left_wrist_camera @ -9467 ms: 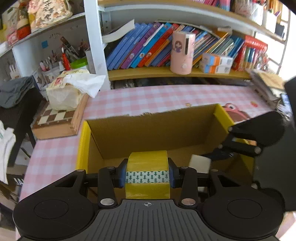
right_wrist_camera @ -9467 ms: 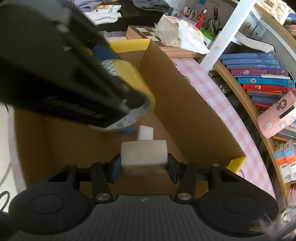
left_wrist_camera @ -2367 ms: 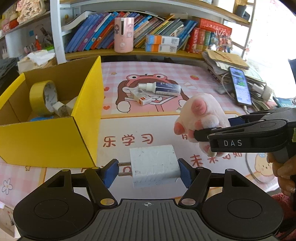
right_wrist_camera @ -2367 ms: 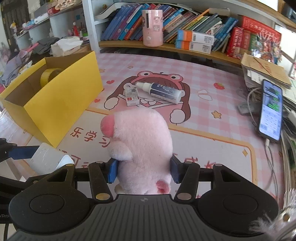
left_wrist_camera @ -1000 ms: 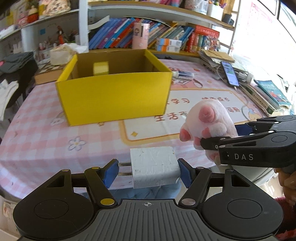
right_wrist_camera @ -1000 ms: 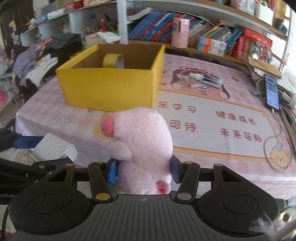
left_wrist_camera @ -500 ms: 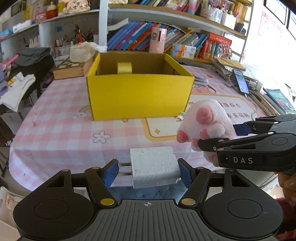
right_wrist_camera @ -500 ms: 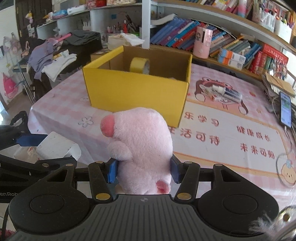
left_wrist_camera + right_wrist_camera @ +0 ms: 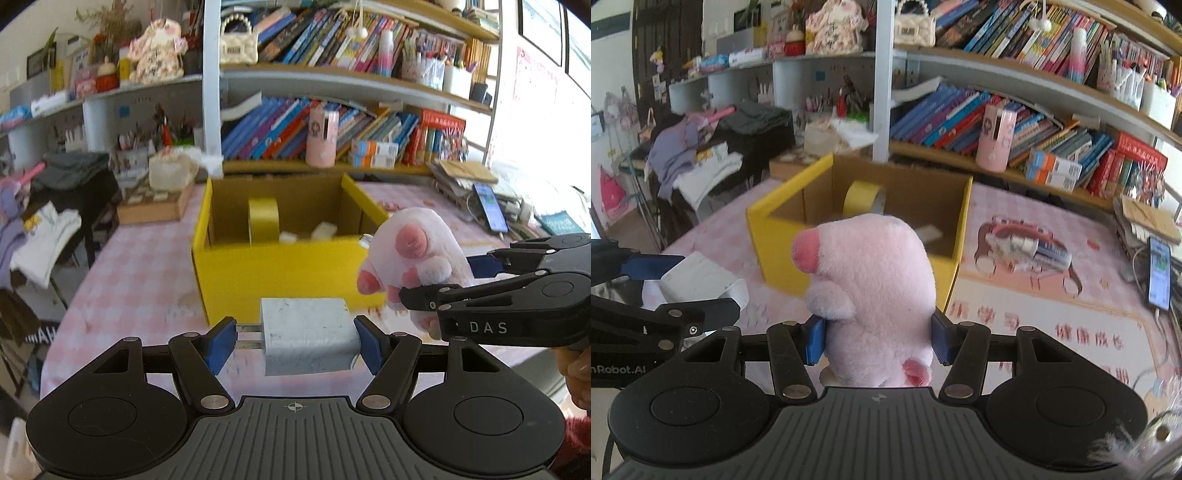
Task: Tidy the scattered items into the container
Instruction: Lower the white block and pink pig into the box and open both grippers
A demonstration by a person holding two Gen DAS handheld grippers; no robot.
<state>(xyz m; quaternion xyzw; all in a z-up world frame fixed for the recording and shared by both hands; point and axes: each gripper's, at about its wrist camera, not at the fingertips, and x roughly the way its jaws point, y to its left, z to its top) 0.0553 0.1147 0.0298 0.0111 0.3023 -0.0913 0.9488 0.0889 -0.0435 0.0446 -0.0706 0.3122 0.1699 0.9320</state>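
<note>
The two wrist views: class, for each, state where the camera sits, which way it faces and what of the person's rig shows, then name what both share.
Left wrist: behind the left gripper, facing the yellow box; right gripper enters at right.
Right wrist: behind the right gripper gripping the pink plush toy, facing box and bookshelf; left gripper at left.
Shared: box, yellow tape roll, plush, white charger.

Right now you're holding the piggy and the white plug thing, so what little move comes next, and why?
Probably carry both forward and up over the yellow box. The left gripper is shut on the white charger and the right gripper on the pink pig plush, and both sit short of the box's near wall, so neither can be dropped in yet.
</note>
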